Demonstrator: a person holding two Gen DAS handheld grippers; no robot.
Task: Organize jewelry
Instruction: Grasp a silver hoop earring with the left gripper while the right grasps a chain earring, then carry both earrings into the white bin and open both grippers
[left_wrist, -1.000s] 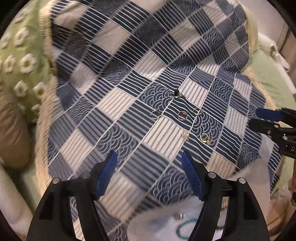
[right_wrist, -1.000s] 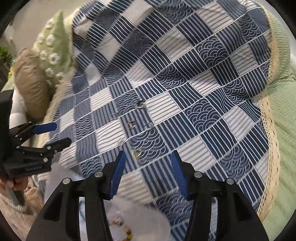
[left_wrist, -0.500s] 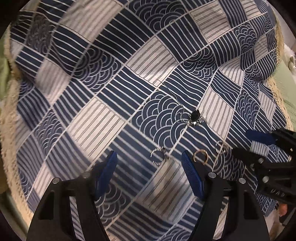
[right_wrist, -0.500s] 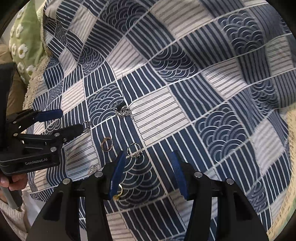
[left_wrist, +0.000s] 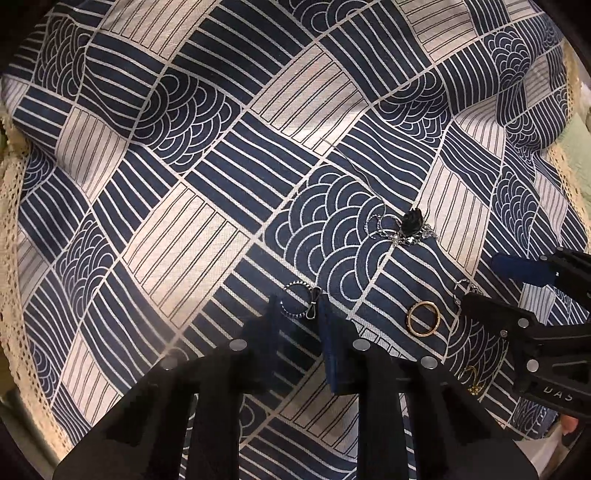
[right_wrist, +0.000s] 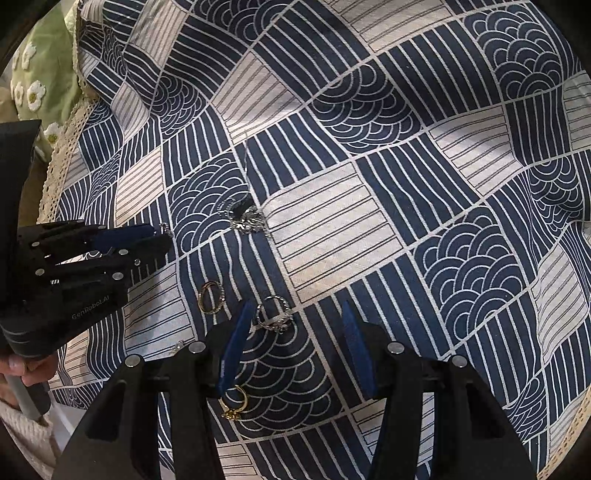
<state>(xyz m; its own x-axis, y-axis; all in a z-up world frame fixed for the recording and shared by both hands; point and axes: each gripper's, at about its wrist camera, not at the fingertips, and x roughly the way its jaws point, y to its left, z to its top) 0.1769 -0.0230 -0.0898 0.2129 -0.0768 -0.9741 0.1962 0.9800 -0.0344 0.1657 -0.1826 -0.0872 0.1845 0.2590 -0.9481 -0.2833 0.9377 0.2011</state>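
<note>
A: Soft indoor light, even across the patterned cloth (left_wrist: 192, 229), brightest at its middle, no glare.

B: Blur?

A: The left gripper (left_wrist: 297, 325) is smeared by motion in the left wrist view; the right gripper (right_wrist: 293, 354) looks sharp.

B: Edges?

A: Fisheye bends the cloth's stripes, corners vignette black.

"GenRobot.AI" on left hand-held gripper (right_wrist: 168, 242) body; partial "DAS" on right hand-held gripper (left_wrist: 476, 282).
</note>
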